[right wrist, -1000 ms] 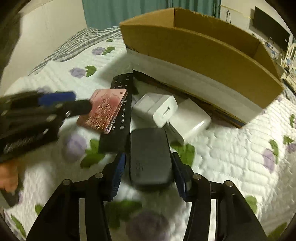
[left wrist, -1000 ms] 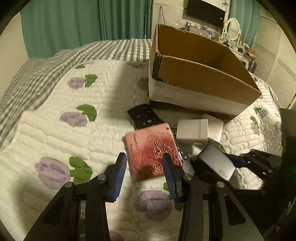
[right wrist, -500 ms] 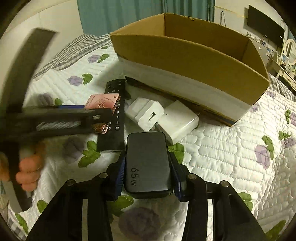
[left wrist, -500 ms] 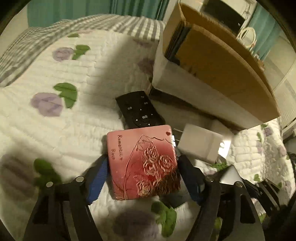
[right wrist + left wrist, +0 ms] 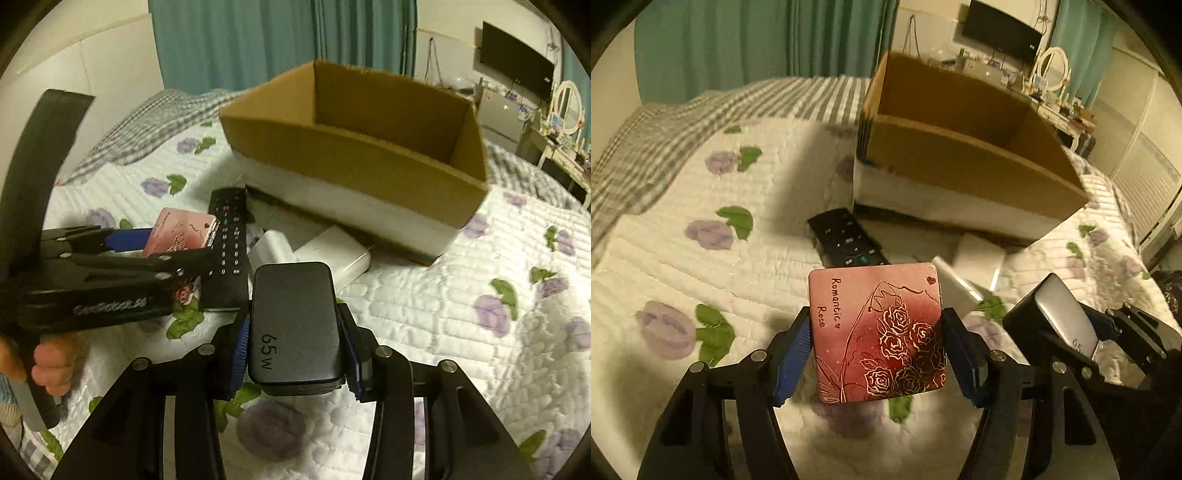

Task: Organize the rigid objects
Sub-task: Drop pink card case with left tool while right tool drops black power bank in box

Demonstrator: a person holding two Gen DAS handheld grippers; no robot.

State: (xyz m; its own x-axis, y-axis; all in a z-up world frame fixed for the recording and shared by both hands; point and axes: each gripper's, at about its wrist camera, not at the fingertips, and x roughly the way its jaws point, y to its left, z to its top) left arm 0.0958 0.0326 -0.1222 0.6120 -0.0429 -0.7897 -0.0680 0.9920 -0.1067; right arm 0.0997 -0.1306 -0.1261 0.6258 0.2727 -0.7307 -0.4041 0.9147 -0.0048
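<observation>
Between my left gripper's blue pads sits the pink tin, clamped on both side edges and held clear of the quilt; its lid reads "Romantic Rose" over a line-drawn bouquet. At three o'clock of it my right gripper is closed on the dark charger, marked "65w", also lifted off the bed. From the left wrist that charger shows only as a glare-washed slab, its label mostly cut off.

Behind the tin, at twelve o'clock, lies the black remote; the tin covers its near end. At one to two o'clock are two white adapters, side by side and blurred in the left view, and whether they touch I cannot tell. The charger hides part of the nearer one in the right view.

Farther on at one o'clock stands the cardboard box, open-topped, with a white band along its base. Only its upper inner walls show; its floor is out of sight. Past it, a dresser with a round mirror and a wall screen are too small to read.
</observation>
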